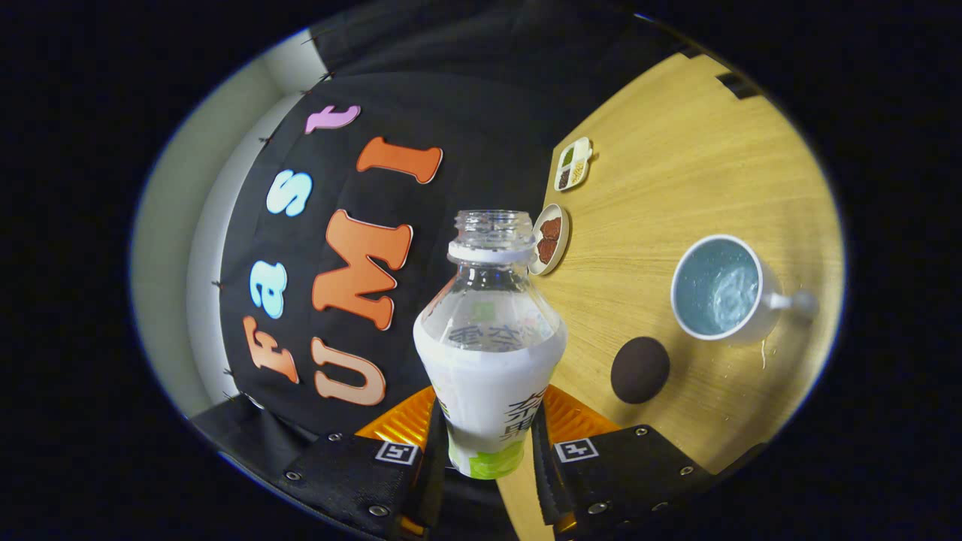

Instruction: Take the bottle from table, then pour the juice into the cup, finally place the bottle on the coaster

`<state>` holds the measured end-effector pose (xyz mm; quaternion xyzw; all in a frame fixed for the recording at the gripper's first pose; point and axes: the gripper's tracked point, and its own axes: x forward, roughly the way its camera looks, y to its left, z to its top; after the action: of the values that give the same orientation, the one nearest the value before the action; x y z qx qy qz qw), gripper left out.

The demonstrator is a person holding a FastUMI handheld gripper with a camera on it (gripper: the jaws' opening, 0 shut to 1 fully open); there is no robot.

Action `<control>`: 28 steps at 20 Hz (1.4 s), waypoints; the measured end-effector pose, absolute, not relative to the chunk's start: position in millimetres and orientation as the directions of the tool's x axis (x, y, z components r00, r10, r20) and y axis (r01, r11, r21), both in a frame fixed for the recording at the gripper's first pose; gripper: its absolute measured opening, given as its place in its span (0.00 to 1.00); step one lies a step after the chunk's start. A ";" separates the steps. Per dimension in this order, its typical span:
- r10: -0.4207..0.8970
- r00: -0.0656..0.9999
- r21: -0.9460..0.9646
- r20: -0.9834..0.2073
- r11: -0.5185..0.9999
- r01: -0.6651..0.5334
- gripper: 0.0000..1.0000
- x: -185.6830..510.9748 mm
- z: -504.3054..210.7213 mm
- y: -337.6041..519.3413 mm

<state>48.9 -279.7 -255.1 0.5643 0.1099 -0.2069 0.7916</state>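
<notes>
An uncapped bottle (489, 338) is clamped between the jaws of the gripper (487, 458), its open neck pointed away from them. Beyond the jaws, a wooden tabletop (676, 173) is seen tilted, on which a dark round coaster (639, 370) lies beside a white cup (721, 289). Two small dishes (560, 207) are seen farther off.

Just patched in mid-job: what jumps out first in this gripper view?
The uncapped bottle, gripped between the jaws of the gripper, dominates. Beyond it on the wooden table sits a white cup holding liquid, with the dark round coaster between cup and jaws.
</notes>
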 end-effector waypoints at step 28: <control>-0.473 0.742 -0.020 -0.475 0.849 0.528 0.58 101.7 -313.0 -316.0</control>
<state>101.7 -316.0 -313.0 0.0580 0.2384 -0.2687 0.9315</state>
